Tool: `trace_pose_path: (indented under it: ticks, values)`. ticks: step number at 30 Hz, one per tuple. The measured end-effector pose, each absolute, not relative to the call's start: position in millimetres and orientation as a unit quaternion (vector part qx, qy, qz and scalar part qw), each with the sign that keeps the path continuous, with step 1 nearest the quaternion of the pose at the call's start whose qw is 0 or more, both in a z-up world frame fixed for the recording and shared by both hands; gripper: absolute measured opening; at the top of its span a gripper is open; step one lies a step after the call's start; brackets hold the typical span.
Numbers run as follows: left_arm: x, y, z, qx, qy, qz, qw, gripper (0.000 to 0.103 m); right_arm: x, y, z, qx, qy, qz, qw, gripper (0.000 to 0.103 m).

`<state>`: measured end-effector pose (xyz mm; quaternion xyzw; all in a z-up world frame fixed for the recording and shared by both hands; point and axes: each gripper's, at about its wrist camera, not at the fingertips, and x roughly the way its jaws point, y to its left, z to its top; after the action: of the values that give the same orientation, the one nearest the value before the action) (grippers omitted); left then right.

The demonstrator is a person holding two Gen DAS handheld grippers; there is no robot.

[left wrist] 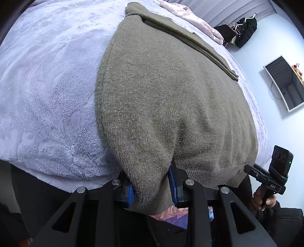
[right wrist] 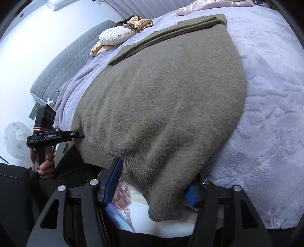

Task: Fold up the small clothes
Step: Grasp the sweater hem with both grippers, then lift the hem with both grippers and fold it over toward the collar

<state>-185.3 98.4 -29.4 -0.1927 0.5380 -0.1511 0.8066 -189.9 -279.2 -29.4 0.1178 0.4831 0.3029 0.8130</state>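
An olive-brown knit sweater [left wrist: 161, 95] lies spread on a lavender fleece blanket [left wrist: 47, 85], with a sleeve folded across its far end. My left gripper [left wrist: 153, 190] is shut on the near hem corner, and bunched knit fills the gap between the blue pads [left wrist: 175, 187]. In the right wrist view the sweater [right wrist: 161, 95] hangs over the bed edge. My right gripper [right wrist: 152, 190] stands open around the other hem corner. The left pad stands off the cloth, and the corner droops loose between the fingers [right wrist: 112, 180]. Each view shows the other gripper at the hem's far side [left wrist: 271, 176] [right wrist: 47, 133].
A pink quilt [left wrist: 190, 15] lies at the bed's far end. A black jacket [left wrist: 245, 32] hangs by the wall, near a screen [left wrist: 285, 83]. A grey headboard [right wrist: 66, 66], a white pillow [right wrist: 115, 36] and cream clothes [right wrist: 138, 21] are to the left. A fan [right wrist: 15, 140] stands low.
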Motion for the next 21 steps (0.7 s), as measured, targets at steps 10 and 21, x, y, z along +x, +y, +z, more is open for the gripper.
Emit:
trace_pose_path:
  ticks: [10, 21]
  values:
    - [-202.2, 72.8, 28.7, -0.104, 0.479, -0.164, 0.856, 0.014, -198.1, -290.2, -1.6, 0.134, 0.446, 0.321, 0.824, 0.012]
    - [-195.4, 90.0, 50.8, -0.124, 0.438, -0.200, 0.868, 0.014, -199.6, -305.7, 53.4, 0.147, 0.374, 0.342, 0.849, 0.012]
